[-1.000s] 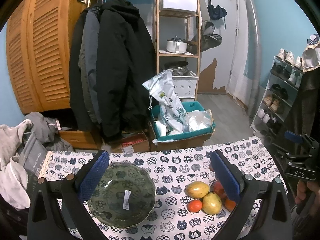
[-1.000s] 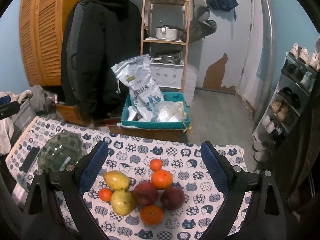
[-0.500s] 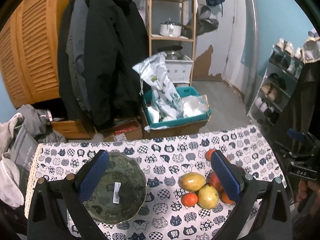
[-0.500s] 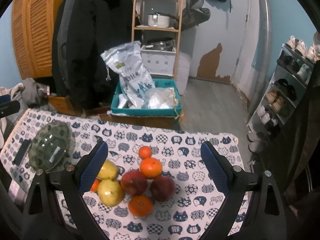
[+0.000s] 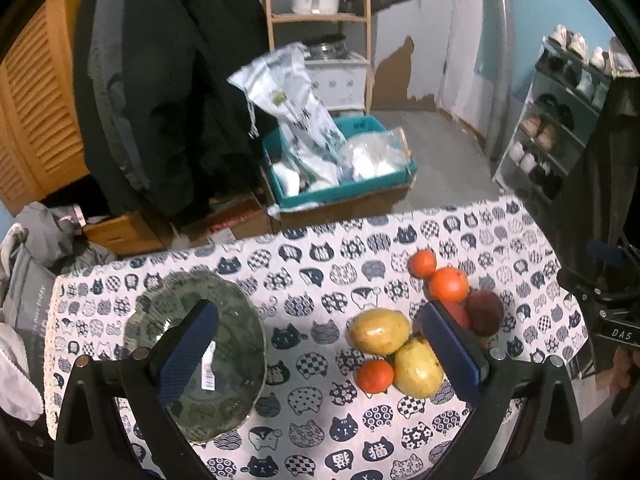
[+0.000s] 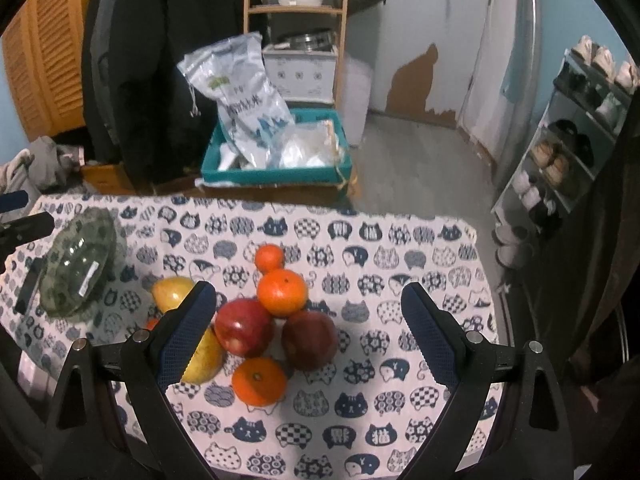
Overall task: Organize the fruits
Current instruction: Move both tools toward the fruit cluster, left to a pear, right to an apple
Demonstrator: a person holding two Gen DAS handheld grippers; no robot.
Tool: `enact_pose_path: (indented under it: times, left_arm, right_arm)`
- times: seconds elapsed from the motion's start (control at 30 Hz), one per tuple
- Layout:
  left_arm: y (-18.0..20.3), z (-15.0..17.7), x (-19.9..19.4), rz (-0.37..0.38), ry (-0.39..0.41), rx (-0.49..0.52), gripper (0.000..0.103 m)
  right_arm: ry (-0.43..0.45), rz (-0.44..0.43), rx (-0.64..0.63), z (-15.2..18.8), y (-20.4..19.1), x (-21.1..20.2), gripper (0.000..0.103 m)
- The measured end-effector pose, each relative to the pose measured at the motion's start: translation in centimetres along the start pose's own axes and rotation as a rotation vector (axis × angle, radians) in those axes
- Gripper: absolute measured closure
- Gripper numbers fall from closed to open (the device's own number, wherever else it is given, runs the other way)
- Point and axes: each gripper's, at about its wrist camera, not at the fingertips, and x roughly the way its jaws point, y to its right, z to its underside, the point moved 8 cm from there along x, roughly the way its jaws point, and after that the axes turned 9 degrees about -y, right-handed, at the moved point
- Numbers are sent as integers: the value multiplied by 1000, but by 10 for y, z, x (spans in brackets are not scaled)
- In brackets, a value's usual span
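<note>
A pile of fruit lies on the cat-print tablecloth: a bright red apple, a dark red apple, oranges and yellow mangoes. A green glass bowl stands empty at the left; it also shows in the right wrist view. My left gripper is open above the cloth, between bowl and fruit. My right gripper is open above the fruit pile, the apples between its fingers.
A dark phone lies left of the bowl. Beyond the table's far edge are a teal crate with bags, hanging coats, a wooden shelf and a shoe rack. Clothes are piled at the left.
Both grippers have tilted down and moved closer to the table. The fruit pile and bowl sit larger and higher in both views. Nothing on the table has moved.
</note>
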Motion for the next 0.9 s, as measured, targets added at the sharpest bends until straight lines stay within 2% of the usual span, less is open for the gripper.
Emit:
enact_pose_path:
  times: [0.6, 0.9]
  left_arm:
    - [32, 24, 109, 22, -255, 38, 1]
    - [50, 30, 152, 14, -329, 80, 1]
  right_arm:
    - [-199, -41, 43, 34, 10, 70, 11]
    - [-310, -54, 47, 50, 13, 111, 11]
